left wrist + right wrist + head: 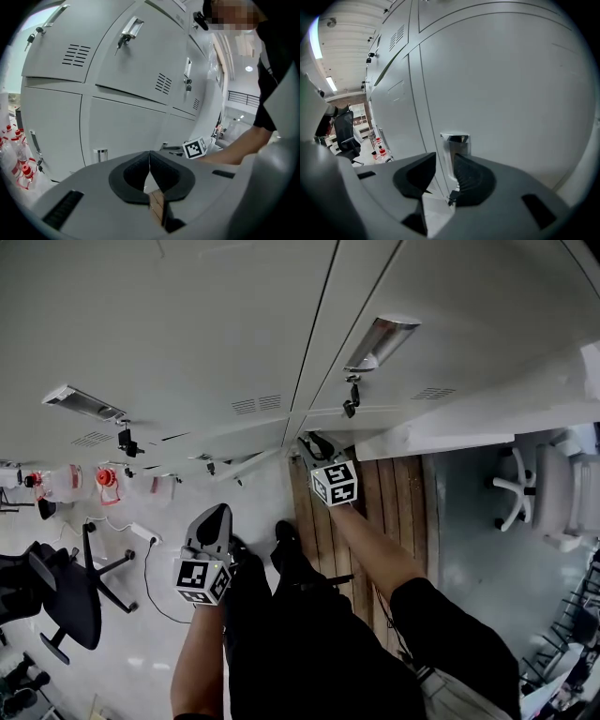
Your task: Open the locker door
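Right now our right gripper is nearer, its jaws parted astride the upright chrome handle of the locker door, at twelve o'clock, while our left gripper, closed and empty, hangs well back.

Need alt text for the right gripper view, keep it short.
The right tool holds its jaws apart at a chrome handle on a grey locker door, with the handle showing in the gap between them; whether they touch can't be told. More lockers run off to the left, toward a black office chair.
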A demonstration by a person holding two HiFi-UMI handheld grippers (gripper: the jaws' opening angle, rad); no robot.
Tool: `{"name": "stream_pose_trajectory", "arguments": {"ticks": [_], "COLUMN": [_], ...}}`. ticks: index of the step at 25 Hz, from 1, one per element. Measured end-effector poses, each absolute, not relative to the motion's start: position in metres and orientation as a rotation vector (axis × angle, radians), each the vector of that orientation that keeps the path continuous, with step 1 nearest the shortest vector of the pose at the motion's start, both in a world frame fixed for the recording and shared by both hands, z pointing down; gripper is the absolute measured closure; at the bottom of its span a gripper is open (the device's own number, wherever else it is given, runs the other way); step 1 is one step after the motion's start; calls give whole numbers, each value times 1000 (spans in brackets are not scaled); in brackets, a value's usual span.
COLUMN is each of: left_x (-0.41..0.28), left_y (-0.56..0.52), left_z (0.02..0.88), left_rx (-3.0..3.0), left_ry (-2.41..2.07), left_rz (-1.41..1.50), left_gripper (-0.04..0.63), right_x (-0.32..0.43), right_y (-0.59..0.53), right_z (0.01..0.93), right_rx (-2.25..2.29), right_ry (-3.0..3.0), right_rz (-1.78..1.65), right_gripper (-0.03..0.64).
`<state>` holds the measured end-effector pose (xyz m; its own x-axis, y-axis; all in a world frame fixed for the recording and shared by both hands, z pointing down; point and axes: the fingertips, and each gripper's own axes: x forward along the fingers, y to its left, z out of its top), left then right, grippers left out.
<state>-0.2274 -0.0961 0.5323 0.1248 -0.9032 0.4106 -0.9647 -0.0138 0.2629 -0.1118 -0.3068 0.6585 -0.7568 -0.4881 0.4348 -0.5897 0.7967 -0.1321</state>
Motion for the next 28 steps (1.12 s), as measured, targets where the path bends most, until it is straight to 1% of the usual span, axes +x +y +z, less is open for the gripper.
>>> {"name": "stream_pose_trajectory", "arguments": {"ticks": [1,7,28], "left_x": [-226,-214,-196], "left_y": [-97,-96,-83], "left_z": [533,530,531], "left_rx": [1942,1975,1996], "left_ry": [-1789,-1746,-1681], "left_rz": [174,154,151], "left_gripper": [580,580,580], "right_x": [-112,-116,-98], "right_y": [-308,-312,-283], "right_z": [658,659,660], "right_rx": [819,830,752], "right_ry": [-2603,-2596,-2609], "right_rz": [372,332,297], "right_gripper": [486,537,552]}}
